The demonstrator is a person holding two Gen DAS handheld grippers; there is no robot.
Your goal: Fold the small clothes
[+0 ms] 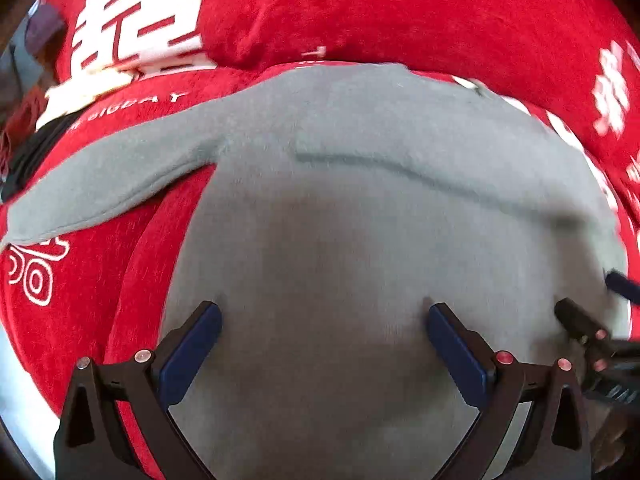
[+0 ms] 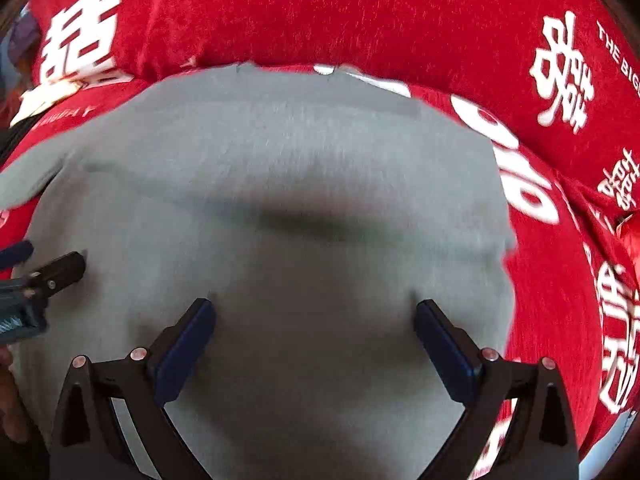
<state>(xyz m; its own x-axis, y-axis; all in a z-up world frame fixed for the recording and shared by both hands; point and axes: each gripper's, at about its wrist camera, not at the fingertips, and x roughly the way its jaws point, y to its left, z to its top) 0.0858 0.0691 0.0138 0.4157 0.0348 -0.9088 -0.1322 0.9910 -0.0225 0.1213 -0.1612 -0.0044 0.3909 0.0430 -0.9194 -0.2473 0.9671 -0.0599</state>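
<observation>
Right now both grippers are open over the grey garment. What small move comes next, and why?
Probably lower and close the left gripper toward the sleeve that lies spread on the red blanket, to fold it in. The right gripper is open too, and the grey garment lies flat.

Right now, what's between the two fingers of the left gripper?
Only the grey garment: in the left wrist view, the left gripper is open with bare grey cloth filling the gap between its fingers.

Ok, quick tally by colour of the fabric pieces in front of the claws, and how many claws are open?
Grey: 1, the grey garment, lying flat
Red: 1, the red printed cover beneath it
Open claws: 2, left claw and right claw
Total: 2 fabric pieces, 2 claws
</observation>
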